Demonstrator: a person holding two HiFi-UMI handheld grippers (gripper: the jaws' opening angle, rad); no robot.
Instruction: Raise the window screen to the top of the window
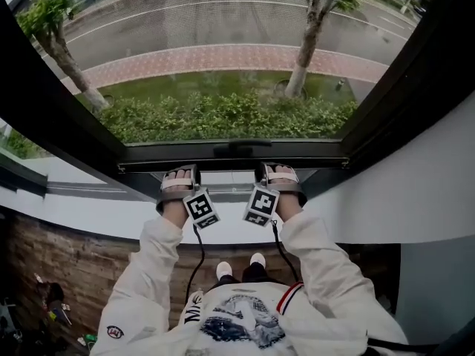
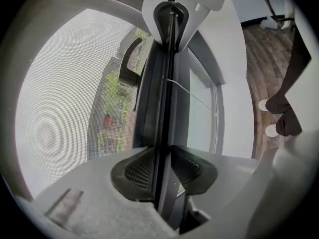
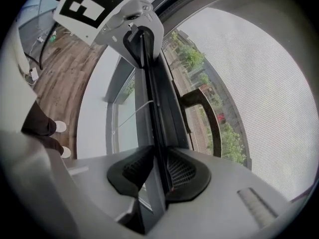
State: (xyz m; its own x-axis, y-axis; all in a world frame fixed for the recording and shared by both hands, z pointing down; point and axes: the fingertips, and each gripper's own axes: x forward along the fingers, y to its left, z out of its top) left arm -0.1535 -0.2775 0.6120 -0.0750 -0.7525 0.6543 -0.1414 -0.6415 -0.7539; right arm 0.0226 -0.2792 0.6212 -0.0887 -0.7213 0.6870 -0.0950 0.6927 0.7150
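Grasp stage: left tool [image 1: 179, 175] and right tool [image 1: 279, 173] each pinch the bottom rail [image 1: 312, 156] of the window screen [image 2: 55, 98], down at the window's lower edge (handle [image 1: 237, 150] between them). Next, I judge: lift both evenly.

Counted from my position: two grippers in my hands, the left gripper [image 1: 178, 178] and the right gripper [image 1: 278, 175]. Two marker cubes [image 1: 201, 207], one per gripper. One window screen [image 1: 223, 21], one bottom bar [image 1: 148, 158] on it, one handle [image 1: 239, 149]. Two tree trunks [image 1: 308, 43] on the grass strip outside. Two white shoes [image 1: 224, 270] below.
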